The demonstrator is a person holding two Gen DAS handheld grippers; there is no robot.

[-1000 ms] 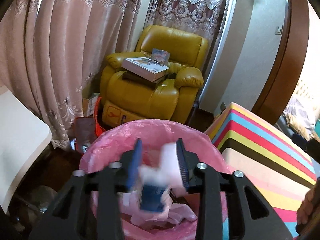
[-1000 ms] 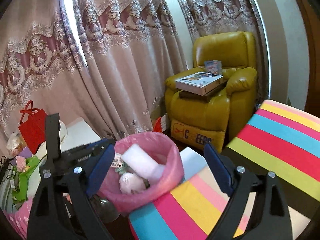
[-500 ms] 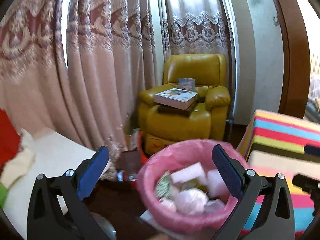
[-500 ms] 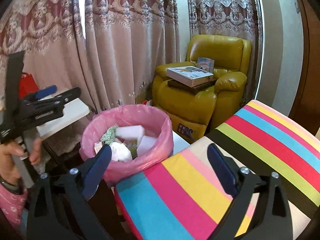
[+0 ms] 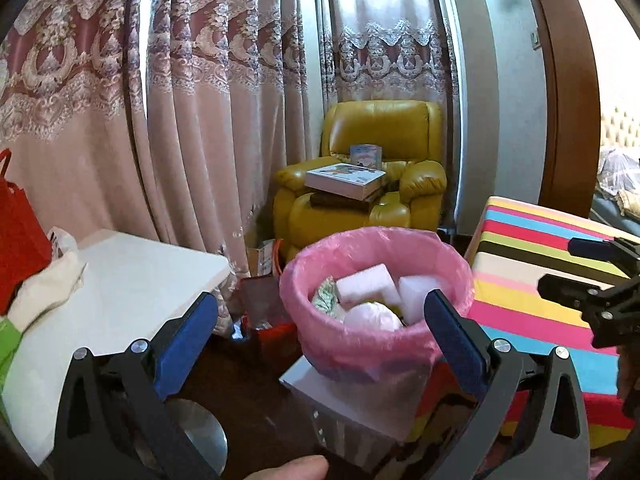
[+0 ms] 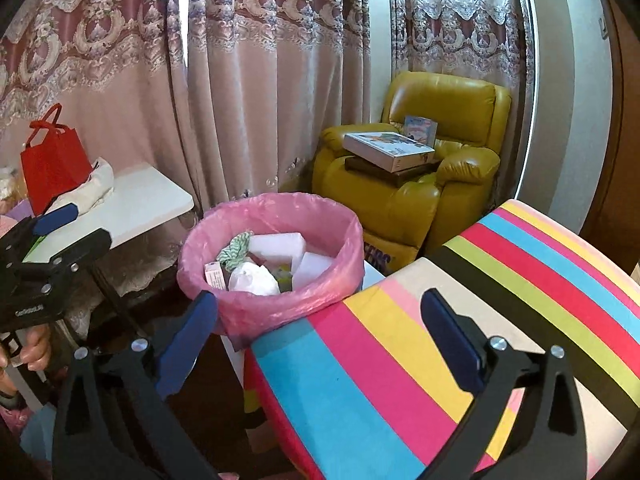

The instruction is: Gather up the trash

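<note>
Pink lace curtains (image 6: 256,80) fill the wall behind everything. Low in front of them stands my bin (image 6: 272,256), lined with a pink bag and holding the trash: white foam blocks (image 6: 276,245), a crumpled white wad (image 6: 256,278), a green patterned scrap (image 6: 236,250) and a small printed carton (image 6: 216,276). It sits between a white table (image 5: 132,280) and a striped stool (image 6: 460,320), touching the stool's edge.

My left gripper (image 5: 320,338) points at the bin from close by, jaws spread wide with nothing between them; they have just finished opening. My right gripper (image 6: 316,346) hangs over the stool's near corner, also spread wide and empty, its jaws having just opened a little further. Each gripper shows at the edge of the other's view.

Behind the bin is a yellow armchair (image 6: 420,184) stacked with boxes (image 6: 388,150). A red bag (image 6: 52,160) and a white cloth (image 6: 90,188) rest on the table.
</note>
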